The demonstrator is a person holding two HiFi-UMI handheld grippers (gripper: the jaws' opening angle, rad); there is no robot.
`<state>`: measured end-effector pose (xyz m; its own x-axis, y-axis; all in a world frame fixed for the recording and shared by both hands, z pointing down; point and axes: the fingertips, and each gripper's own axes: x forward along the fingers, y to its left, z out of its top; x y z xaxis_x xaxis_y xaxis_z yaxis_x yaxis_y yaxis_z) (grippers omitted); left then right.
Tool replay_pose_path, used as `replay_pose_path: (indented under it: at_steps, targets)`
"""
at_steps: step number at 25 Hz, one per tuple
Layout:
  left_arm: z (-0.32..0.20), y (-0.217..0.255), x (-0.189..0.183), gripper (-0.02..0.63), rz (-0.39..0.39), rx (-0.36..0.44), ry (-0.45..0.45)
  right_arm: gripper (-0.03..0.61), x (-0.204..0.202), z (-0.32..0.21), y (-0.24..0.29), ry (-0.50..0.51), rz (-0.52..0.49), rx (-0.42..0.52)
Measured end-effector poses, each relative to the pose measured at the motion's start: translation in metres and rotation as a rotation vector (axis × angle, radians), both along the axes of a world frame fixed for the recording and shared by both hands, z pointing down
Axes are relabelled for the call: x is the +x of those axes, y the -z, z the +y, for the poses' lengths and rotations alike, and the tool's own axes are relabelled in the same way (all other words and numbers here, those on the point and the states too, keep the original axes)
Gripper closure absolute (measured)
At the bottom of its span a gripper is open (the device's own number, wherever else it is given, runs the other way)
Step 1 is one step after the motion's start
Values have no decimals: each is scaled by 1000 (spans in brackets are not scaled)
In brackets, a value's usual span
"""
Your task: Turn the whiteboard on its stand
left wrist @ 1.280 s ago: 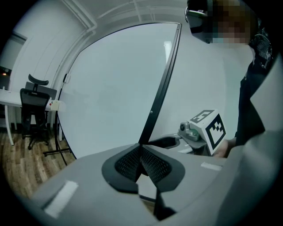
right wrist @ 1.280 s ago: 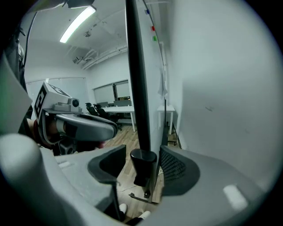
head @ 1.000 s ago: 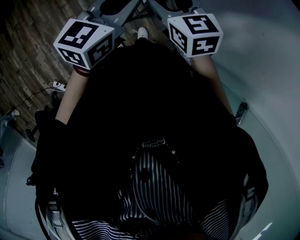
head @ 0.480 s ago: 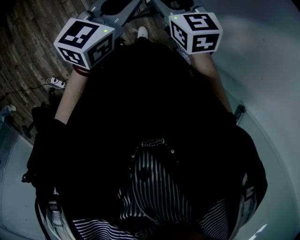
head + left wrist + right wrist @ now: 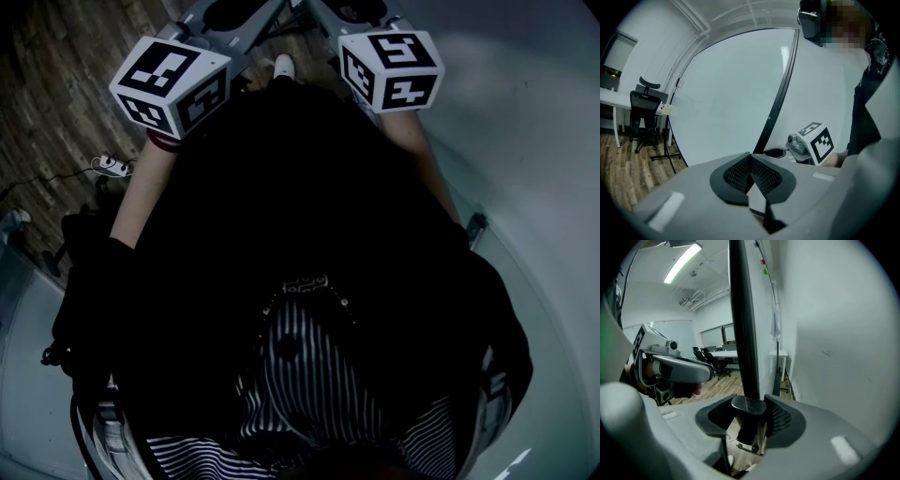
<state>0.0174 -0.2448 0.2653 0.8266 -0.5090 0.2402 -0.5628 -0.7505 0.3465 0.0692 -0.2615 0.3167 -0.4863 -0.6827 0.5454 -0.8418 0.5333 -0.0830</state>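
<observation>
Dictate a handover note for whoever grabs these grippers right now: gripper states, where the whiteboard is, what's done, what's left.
Left gripper: jaws together, empty, facing the whiteboard.
Right gripper: jaws closing around the whiteboard's black frame edge, not clamped yet.
Done: right gripper lined up on the frame.
Left: probably finish that grip, then turn the board on its stand.
</observation>
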Motion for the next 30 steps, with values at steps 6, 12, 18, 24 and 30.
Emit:
replay_pose_path:
  at_steps: [6,12,18,24,30]
  targets:
    - [-6,1,2,614,3,4,4,394,-2,-7,2,3,-15,2]
    - [-21,-2,-3,614,-3,-1,33,393,-8,-29,1,19,-28,-6]
    - [-35,-3,-33,614,-11,2,110,394,-26,-56,0,58,-31,3]
    - [-45,-8,-56,613,-23,-6,164,396,-31,-83,0,73,-26,16]
    - [-47,-11,-55,613,-20,-16,170,394,-21,-97,-1,63,-17,18]
